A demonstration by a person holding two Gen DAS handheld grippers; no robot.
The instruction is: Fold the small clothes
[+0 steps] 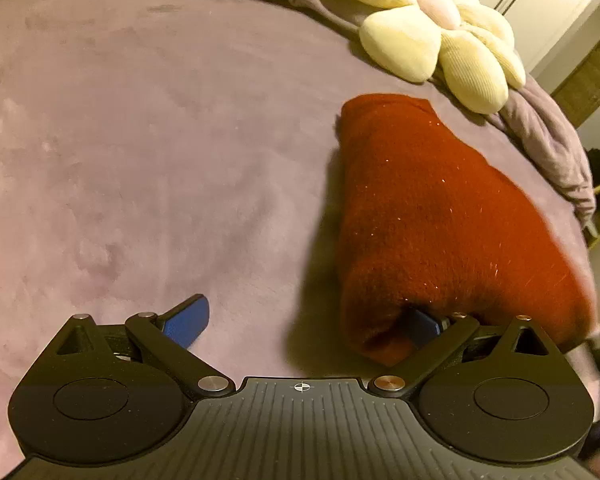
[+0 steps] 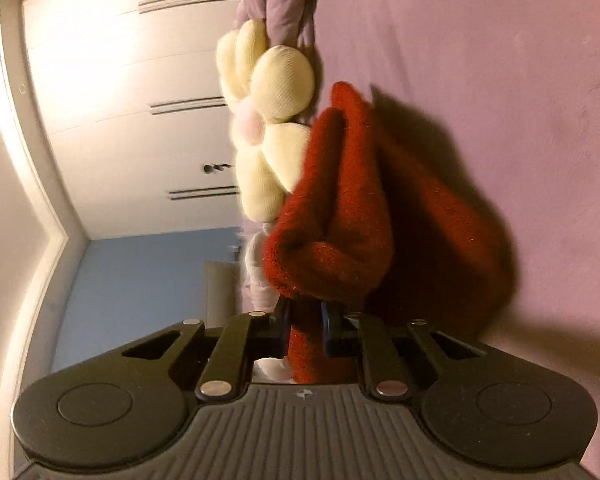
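Note:
A red woolly garment (image 1: 440, 208) lies folded into a thick bundle on the mauve plush bedspread (image 1: 140, 140), at the right of the left wrist view. My left gripper (image 1: 306, 322) stands wide open at the bundle's near end. Its right finger (image 1: 424, 326) is tucked into the fold's opening, and its left finger (image 1: 188, 320) rests over bare bedspread. In the right wrist view, which is rolled on its side, my right gripper (image 2: 305, 324) is shut on an edge of the red garment (image 2: 340, 220), whose layers bunch up just ahead of the fingers.
A cream flower-shaped cushion (image 1: 440, 32) lies just beyond the garment by a rumpled grey-mauve blanket (image 1: 548, 136) along the bed's edge. White wardrobe doors (image 2: 120, 100) and a blue wall (image 2: 140, 280) stand past the bed. Bare bedspread stretches to the left of the garment.

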